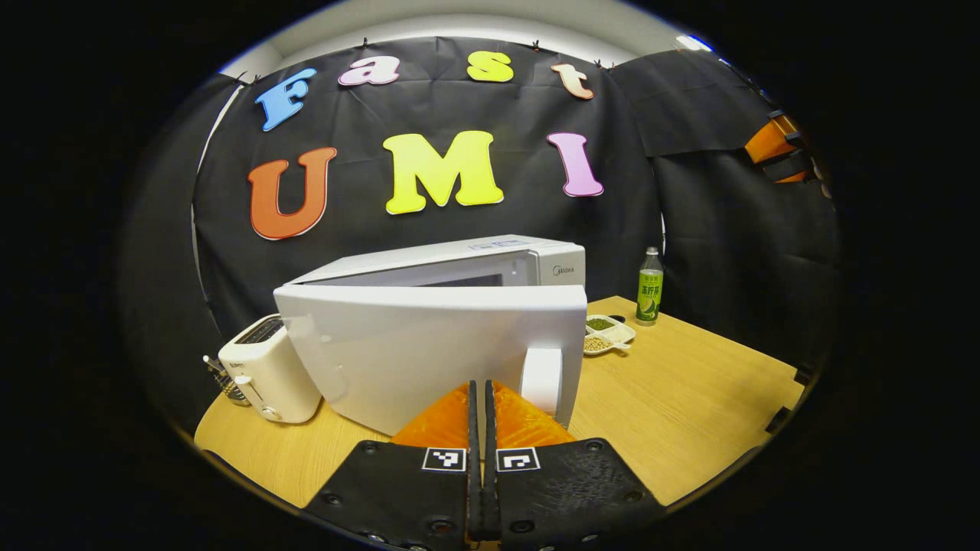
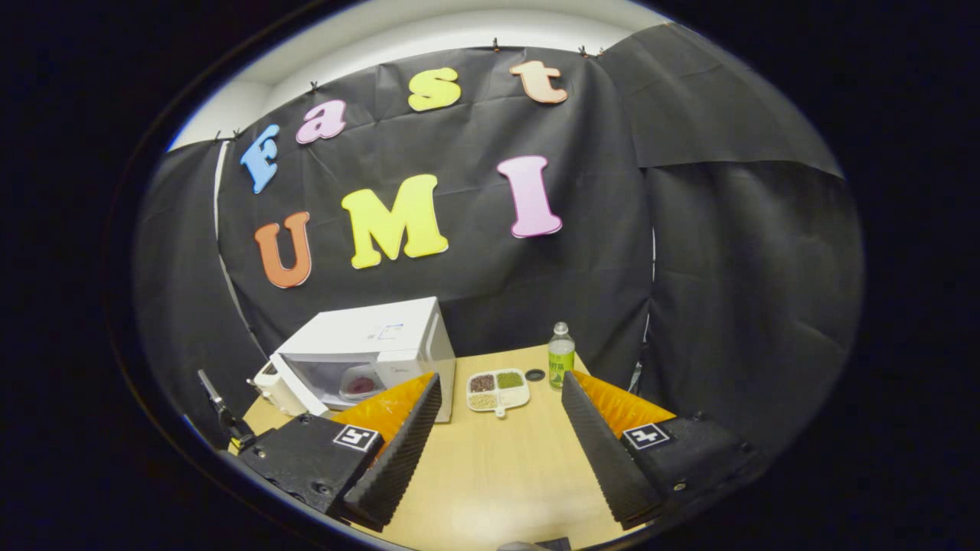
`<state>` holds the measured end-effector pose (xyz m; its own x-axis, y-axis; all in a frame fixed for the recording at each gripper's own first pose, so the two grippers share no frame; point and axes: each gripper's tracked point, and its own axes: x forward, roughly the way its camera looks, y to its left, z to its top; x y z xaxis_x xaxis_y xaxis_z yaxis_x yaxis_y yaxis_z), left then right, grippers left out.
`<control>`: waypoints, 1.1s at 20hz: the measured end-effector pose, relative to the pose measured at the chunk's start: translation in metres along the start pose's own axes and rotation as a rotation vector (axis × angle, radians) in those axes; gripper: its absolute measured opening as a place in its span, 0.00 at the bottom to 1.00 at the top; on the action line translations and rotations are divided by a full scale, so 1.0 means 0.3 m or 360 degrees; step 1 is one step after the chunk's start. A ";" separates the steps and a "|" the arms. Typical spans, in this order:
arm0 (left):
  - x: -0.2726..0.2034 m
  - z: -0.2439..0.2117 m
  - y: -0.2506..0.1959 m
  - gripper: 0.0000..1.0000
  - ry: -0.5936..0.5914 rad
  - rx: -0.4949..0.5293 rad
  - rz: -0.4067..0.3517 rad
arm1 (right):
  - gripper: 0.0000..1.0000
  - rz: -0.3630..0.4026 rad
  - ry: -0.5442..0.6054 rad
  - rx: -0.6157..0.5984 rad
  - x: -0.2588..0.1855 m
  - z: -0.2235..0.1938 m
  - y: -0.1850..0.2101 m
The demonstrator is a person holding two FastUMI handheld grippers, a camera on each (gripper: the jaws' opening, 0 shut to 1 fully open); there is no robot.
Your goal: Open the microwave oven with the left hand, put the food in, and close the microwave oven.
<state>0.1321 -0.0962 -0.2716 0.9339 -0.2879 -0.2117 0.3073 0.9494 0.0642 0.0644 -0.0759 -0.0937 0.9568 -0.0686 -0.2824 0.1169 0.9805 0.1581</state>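
Standing on the tabletop [image 1: 674, 390], the microwave [image 2: 367, 337] has its door [image 1: 429, 352] partly open, what looks like food [image 2: 360, 383] inside; closing remains. Left gripper [image 1: 482, 428] pressed together, empty; right gripper [image 2: 498, 428] spread apart.

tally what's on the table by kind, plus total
Microwave oven: 1
Toaster: 1
Bottle: 1
Divided dish of dry grains: 1
Bottle cap: 1
Food in the microwave: 1
Total: 6
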 end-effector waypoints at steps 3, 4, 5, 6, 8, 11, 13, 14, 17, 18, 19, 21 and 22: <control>0.075 0.015 -0.019 0.00 -0.0002 0.0016 -0.0005 | 1.00 0.0016 0.0013 0.0008 0.021 0.001 -0.007; 0.098 0.017 -0.026 0.00 -0.0004 0.0020 -0.0009 | 1.00 0.0019 0.0012 0.0008 0.029 0.005 -0.011; 0.122 0.018 -0.028 0.00 0.0000 0.0020 -0.0012 | 1.00 0.0022 0.0017 0.0009 0.038 0.010 -0.016; 0.147 0.018 -0.030 0.00 0.0004 0.0010 -0.0012 | 1.00 0.0030 0.0020 0.0013 0.045 0.012 -0.018; 0.193 0.026 -0.038 0.00 0.0006 -0.0016 -0.0016 | 1.00 0.0029 0.0029 0.0019 0.064 0.021 -0.030; 0.270 0.037 -0.048 0.00 -0.0001 0.0007 -0.0027 | 1.00 0.0014 0.0034 0.0023 0.084 0.027 -0.051; 0.314 0.044 -0.068 0.00 -0.0002 0.0001 -0.0037 | 1.00 0.0006 0.0043 0.0024 0.097 0.024 -0.060; 0.336 0.048 -0.069 0.00 -0.0007 0.0002 -0.0035 | 0.92 0.0005 0.0049 0.0027 0.104 0.023 -0.061; 0.406 0.053 -0.072 0.00 0.0005 -0.0007 -0.0024 | 1.00 0.0004 0.0076 0.0031 0.112 0.013 -0.065; 0.427 0.060 -0.071 0.00 0.0008 -0.0011 -0.0022 | 1.00 -0.0001 0.0079 0.0028 0.113 0.014 -0.070; 0.445 0.063 -0.066 0.00 0.0006 -0.0018 -0.0019 | 1.00 -0.0004 0.0078 0.0026 0.116 0.017 -0.073; 0.464 0.066 -0.052 0.00 0.0029 -0.0063 0.0017 | 1.00 -0.0009 0.0079 0.0022 0.128 0.019 -0.083; 0.468 0.065 -0.054 0.00 0.0023 -0.0086 0.0013 | 1.00 -0.0014 0.0079 0.0020 0.133 0.021 -0.088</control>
<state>0.2619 -0.1545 -0.2834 0.9336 -0.2786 -0.2252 0.2889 0.9573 0.0131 0.1013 -0.1057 -0.1032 0.9413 -0.0679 -0.3305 0.1292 0.9775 0.1670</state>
